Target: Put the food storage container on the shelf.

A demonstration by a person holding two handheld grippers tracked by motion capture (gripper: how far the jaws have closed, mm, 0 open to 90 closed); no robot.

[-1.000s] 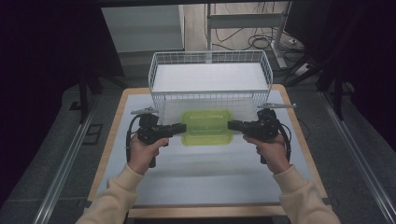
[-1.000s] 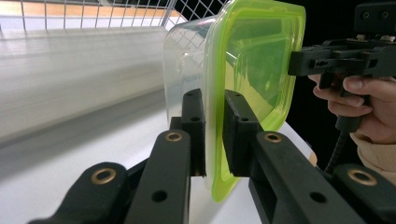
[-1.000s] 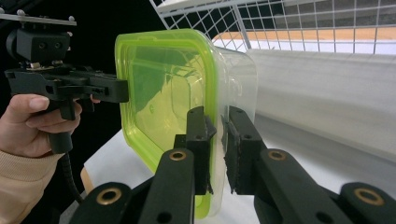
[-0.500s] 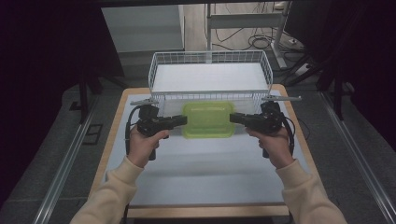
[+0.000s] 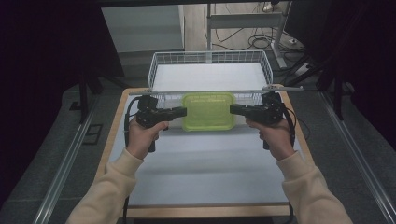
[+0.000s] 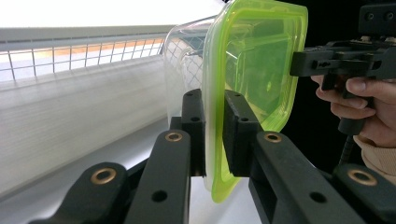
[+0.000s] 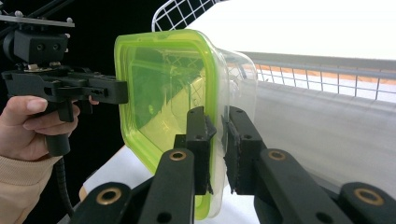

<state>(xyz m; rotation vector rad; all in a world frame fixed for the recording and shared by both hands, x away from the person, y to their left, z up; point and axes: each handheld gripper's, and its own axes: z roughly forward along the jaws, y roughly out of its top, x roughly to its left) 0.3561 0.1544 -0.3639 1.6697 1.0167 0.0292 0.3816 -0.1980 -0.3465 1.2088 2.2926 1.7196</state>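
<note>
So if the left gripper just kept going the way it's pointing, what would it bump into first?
The left gripper points across the table and is already clamped on the rim of the green-lidded box. Going straight on, it would push that box toward the right gripper, clamped on the opposite rim, probably the next thing in line.

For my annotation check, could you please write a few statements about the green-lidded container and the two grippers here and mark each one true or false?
1. The left gripper is shut on the rim of the green-lidded container. True.
2. The right gripper hangs open, away from the container. False: it clamps the opposite rim.
3. The container sits inside the white wire basket. False: it is held in front of the basket's near wall.
4. The container's body is clear plastic. True.
</note>
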